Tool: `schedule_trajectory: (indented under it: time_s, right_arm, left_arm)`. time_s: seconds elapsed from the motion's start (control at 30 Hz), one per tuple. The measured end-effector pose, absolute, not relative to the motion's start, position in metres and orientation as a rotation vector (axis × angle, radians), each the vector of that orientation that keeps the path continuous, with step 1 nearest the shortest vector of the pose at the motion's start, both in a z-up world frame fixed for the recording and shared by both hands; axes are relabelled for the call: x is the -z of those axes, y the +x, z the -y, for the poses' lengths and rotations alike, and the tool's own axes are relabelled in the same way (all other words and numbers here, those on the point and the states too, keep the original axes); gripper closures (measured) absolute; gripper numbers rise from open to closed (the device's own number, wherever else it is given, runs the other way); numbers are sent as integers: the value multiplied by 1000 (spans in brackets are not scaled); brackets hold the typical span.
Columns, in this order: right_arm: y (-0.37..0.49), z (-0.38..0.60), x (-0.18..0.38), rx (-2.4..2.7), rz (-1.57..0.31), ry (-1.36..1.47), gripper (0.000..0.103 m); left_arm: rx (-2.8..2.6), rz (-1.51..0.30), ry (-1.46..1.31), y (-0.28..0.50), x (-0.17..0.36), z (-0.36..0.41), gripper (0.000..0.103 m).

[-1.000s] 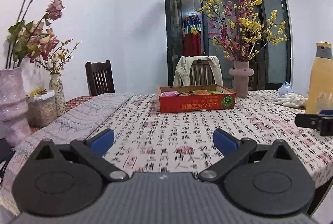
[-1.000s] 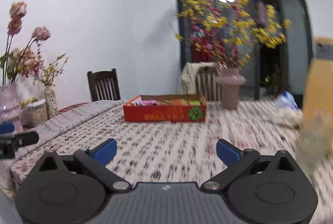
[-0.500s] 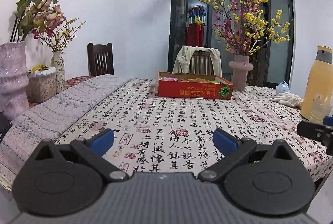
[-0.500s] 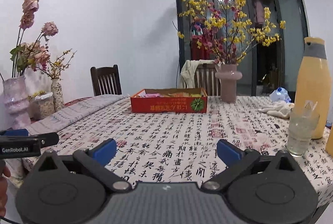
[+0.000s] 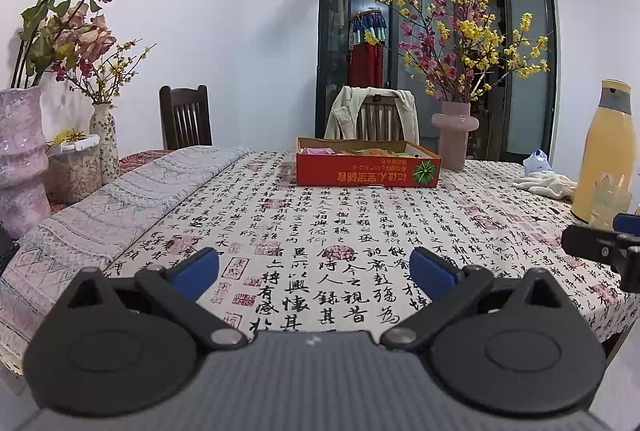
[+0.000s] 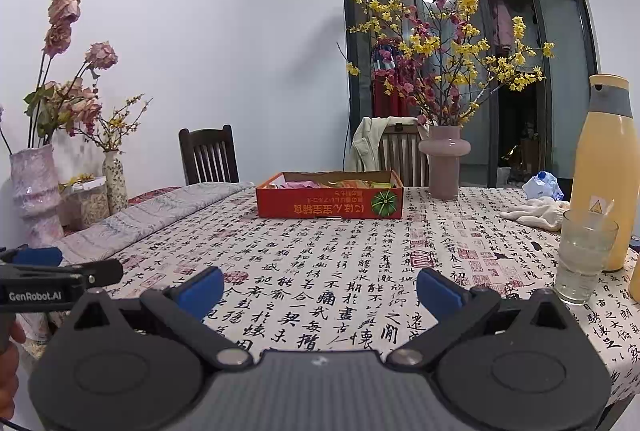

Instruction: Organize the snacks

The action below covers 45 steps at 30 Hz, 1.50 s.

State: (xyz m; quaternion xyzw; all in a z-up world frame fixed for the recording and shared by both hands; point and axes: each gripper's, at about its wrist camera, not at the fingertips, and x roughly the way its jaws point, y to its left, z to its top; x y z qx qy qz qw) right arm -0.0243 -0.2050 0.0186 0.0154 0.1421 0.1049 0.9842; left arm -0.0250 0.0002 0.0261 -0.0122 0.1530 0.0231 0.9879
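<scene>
Both grippers are held spread and empty over the near edge of the table (image 5: 320,215): the left gripper (image 5: 314,269) and the right gripper (image 6: 320,287) grasp nothing. The snacks (image 6: 332,183) are seen lying in the red box (image 6: 330,205), which stands well apart from both grippers, toward the far side, just beside the pink vase (image 6: 444,167).

A risk is judged on the right: the glass (image 6: 586,255) and the yellow flask (image 6: 606,171) stand near the right gripper's path, and either could be knocked over if that gripper is swung wide on the reach to the box. The vase's branches hang close above the box and could be snagged.

Against the earlier frames, both views are steadied and slightly nearer the table, and the right view's blur is gone; the jaws are unchanged.
</scene>
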Motion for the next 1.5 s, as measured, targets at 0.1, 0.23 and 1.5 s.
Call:
schedule_trajectory:
  time_s: [0.1,0.23,1.5]
  right_arm:
    - [-24,205,-18,-204,-287,30,0]
    - [-23,204,-18,-210,-291,33,0]
    - [-23,204,-17,-204,-296,36,0]
  left_arm:
    - [-47,-309,-26,-25,-26,0,0]
    - [-46,-311,-27,-24,-26,-1,0]
    - [-50,-301,-21,-25,-30,-2,0]
